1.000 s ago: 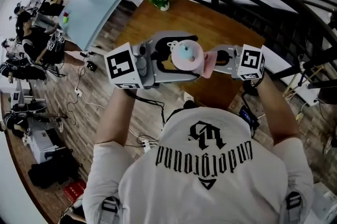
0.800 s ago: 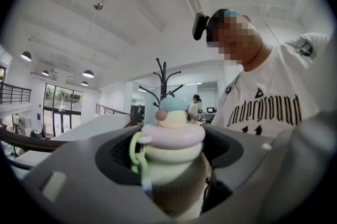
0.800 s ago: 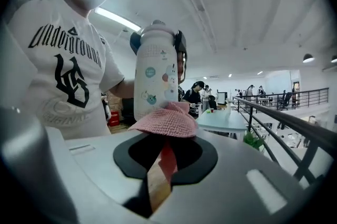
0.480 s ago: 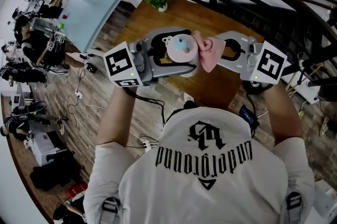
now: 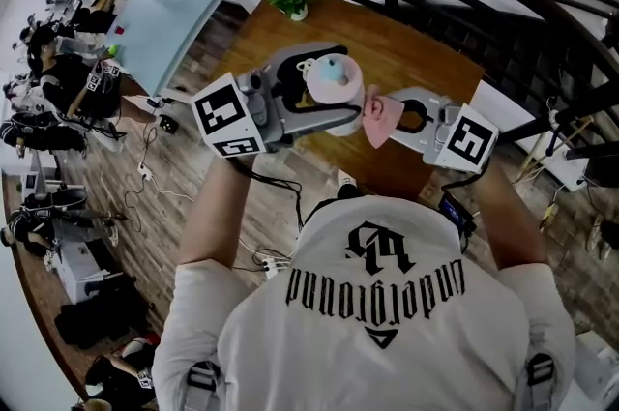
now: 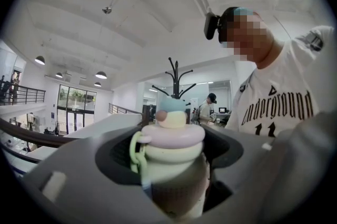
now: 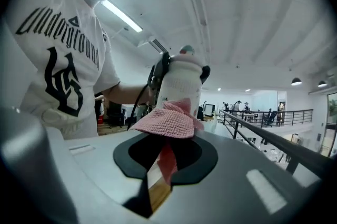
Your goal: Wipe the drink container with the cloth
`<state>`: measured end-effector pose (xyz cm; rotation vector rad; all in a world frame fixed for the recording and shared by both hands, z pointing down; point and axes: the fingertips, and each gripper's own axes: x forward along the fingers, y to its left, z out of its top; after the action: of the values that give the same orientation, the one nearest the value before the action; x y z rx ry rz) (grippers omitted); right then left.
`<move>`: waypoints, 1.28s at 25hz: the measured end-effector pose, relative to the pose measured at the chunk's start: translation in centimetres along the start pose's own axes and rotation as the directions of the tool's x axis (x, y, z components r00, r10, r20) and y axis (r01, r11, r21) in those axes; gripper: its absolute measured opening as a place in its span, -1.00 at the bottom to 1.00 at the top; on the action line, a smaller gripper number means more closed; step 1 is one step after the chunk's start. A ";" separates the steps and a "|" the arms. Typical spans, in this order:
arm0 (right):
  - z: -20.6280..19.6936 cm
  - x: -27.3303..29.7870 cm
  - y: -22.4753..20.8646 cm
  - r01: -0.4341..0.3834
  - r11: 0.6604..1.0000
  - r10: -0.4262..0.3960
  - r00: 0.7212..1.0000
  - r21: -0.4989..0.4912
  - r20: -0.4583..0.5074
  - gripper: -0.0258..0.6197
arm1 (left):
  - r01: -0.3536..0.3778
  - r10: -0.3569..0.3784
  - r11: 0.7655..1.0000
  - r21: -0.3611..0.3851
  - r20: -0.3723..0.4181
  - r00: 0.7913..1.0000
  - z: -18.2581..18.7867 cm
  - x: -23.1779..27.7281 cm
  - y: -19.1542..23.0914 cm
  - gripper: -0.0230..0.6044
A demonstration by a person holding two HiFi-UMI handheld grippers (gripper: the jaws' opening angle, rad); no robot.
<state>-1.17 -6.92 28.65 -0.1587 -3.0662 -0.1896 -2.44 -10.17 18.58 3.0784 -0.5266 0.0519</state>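
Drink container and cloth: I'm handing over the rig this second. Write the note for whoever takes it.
Left gripper: shut on the drink container, held upright above the wooden table.
Right gripper: shut on the pink cloth, which lies against the container's side.
Done: both things gripped, cloth at the container.
To do: wipe round the body and lid. How much is already wiped cannot be told.

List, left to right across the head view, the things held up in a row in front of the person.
Black-and-white marker cube of the left gripper → pastel drink container with pink lid, gripped in its jaws → pink knitted cloth, pinched by the right gripper → right marker cube.
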 end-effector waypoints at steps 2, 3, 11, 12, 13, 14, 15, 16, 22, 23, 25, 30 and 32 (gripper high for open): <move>-1.9 0.5 0.2 0.003 1.000 -0.002 0.999 0.017 -0.037 -0.78 | -0.033 0.033 0.999 -0.014 0.002 0.999 -0.2 -0.1 0.7 0.31; -2.7 0.8 0.3 0.004 1.000 -0.003 0.999 0.022 -0.051 -0.78 | -0.048 0.048 0.999 -0.022 0.003 0.999 -0.3 -0.2 1.0 0.31; 2.1 0.3 -1.6 0.122 0.990 -0.121 0.993 -0.073 0.017 -0.78 | -0.145 0.144 0.989 -0.037 -0.020 0.989 -1.3 -0.1 2.4 0.31; 3.3 0.1 -2.1 0.154 0.984 -0.151 0.988 -0.090 0.035 -0.78 | -0.161 0.161 0.986 -0.038 -0.019 0.987 -1.4 -0.1 2.6 0.31; 4.4 -0.1 -2.5 0.184 0.978 -0.180 0.983 -0.103 0.048 -0.78 | -0.176 0.176 0.983 -0.043 -0.017 0.984 -1.6 -0.2 2.8 0.31; 5.2 -0.3 -2.8 0.211 0.971 -0.206 0.977 -0.111 0.057 -0.78 | -0.189 0.189 0.981 -0.050 -0.014 0.982 -1.6 -0.2 3.0 0.31; 5.7 -0.4 -3.1 0.235 0.965 -0.229 0.971 -0.114 0.063 -0.78 | -0.201 0.201 0.978 -0.056 -0.011 0.980 -1.7 -0.2 3.3 0.31; 5.9 -0.5 -3.3 0.254 0.961 -0.247 0.967 -0.108 0.069 -0.78 | -0.213 0.213 0.975 -0.059 -0.010 0.977 -1.8 -0.2 3.5 0.31; -0.2 0.4 -3.1 0.262 0.965 -0.262 0.965 -0.013 -0.009 -0.78 | -0.279 0.278 0.958 -0.066 -0.019 0.960 -2.2 0.0 4.8 0.31; -1.6 0.8 -2.9 0.259 0.966 -0.259 0.966 0.004 -0.022 -0.78 | -0.287 0.286 0.956 -0.067 -0.020 0.958 -2.3 -0.1 4.9 0.31; -4.0 1.4 -2.5 0.256 0.966 -0.255 0.966 0.031 -0.044 -0.78 | -0.308 0.307 0.949 -0.067 -0.023 0.951 -2.5 -0.3 5.2 0.31; -6.4 2.1 -2.3 0.268 0.962 -0.263 0.960 0.044 -0.094 -0.78 | -0.355 0.353 0.933 -0.066 -0.036 0.935 -3.5 -0.5 6.0 0.31; -5.8 2.1 -2.8 0.283 0.959 -0.279 0.957 0.035 -0.085 -0.78 | -0.382 0.379 0.923 -0.055 -0.057 0.924 -4.0 -0.4 6.2 0.31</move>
<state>-3.19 -10.23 34.25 0.2830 -2.9968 -0.1336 -4.97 -15.81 22.64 2.8556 -1.0919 0.1066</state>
